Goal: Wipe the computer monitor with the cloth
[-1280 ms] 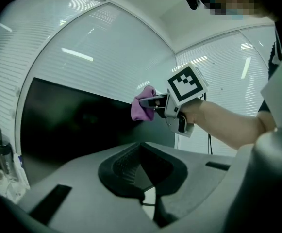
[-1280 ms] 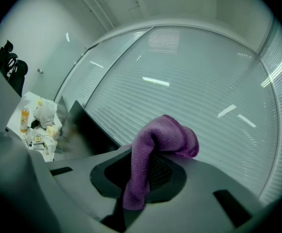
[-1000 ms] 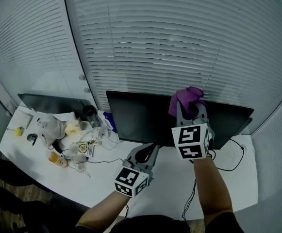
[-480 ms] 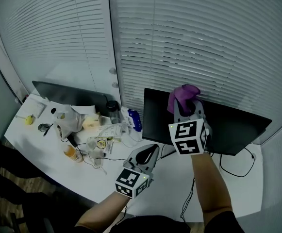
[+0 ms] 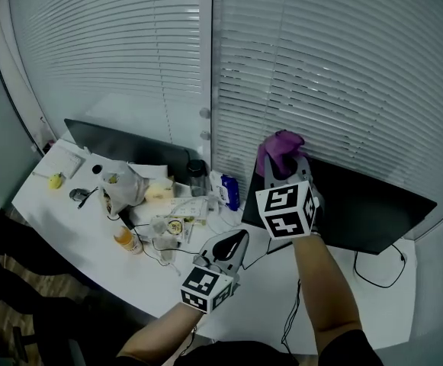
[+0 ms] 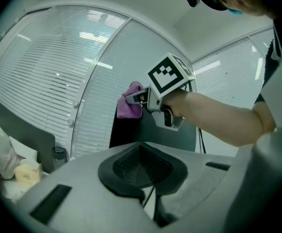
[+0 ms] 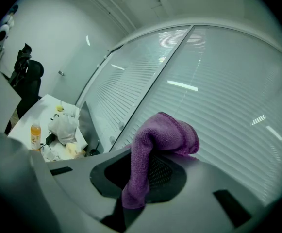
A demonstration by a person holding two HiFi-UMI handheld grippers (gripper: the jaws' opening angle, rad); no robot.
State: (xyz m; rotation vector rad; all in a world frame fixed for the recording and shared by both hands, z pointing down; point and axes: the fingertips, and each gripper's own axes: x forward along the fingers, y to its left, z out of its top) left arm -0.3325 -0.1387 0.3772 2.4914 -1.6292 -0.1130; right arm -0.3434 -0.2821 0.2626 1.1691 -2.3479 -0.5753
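Cloth (image 5: 280, 146) soft, light, limp | right gripper (image 5: 285, 162) fingers pinch its bunched middle, near top corner of monitor (image 5: 367, 204) | left gripper (image 5: 235, 240) fingers closed, empty

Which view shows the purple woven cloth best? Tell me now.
The right gripper view: the purple woven cloth fills the centre, pinched between the jaws, weave clear. The head view shows it small, bunched above the right gripper. The left gripper view shows only a small purple patch from the side.
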